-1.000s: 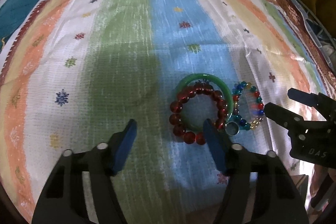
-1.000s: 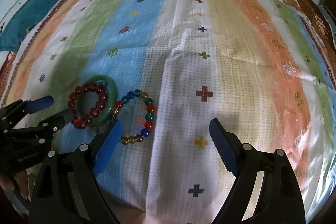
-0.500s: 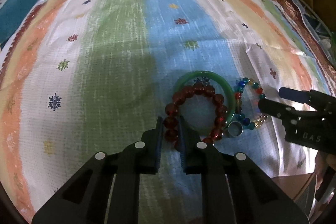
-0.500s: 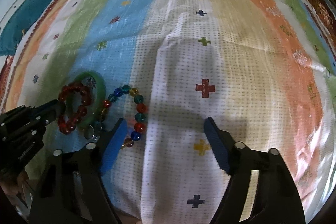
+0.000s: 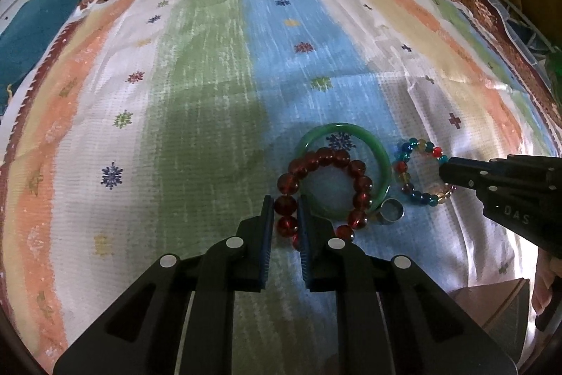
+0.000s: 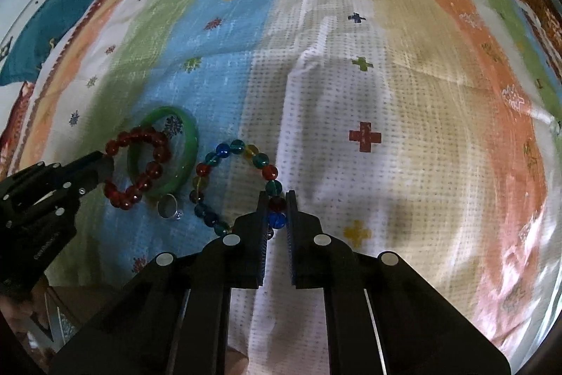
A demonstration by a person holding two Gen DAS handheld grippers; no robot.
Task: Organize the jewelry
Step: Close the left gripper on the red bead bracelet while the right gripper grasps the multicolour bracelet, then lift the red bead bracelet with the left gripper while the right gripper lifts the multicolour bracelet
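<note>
Item: red bead bracelet (image 5: 326,188), overlapping the green bangle (image 5: 381,164), near the front edge of the striped cloth (image 5: 210,94). Left gripper (image 5: 284,217): jaws closed on its beads.

Item: multicoloured bead bracelet (image 6: 232,178), just beside a silver ring (image 6: 167,205). Right gripper (image 6: 275,209): jaws closed on two beads.

Handling: lift each straight up and slowly, so the red strand clears the bangle without dragging it or the ring.

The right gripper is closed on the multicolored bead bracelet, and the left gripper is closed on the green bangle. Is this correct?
Not quite. The left gripper is closed on the dark red bead bracelet, not the green bangle, as the left wrist view shows. The right gripper is indeed closed on the multicolored bead bracelet.
</note>
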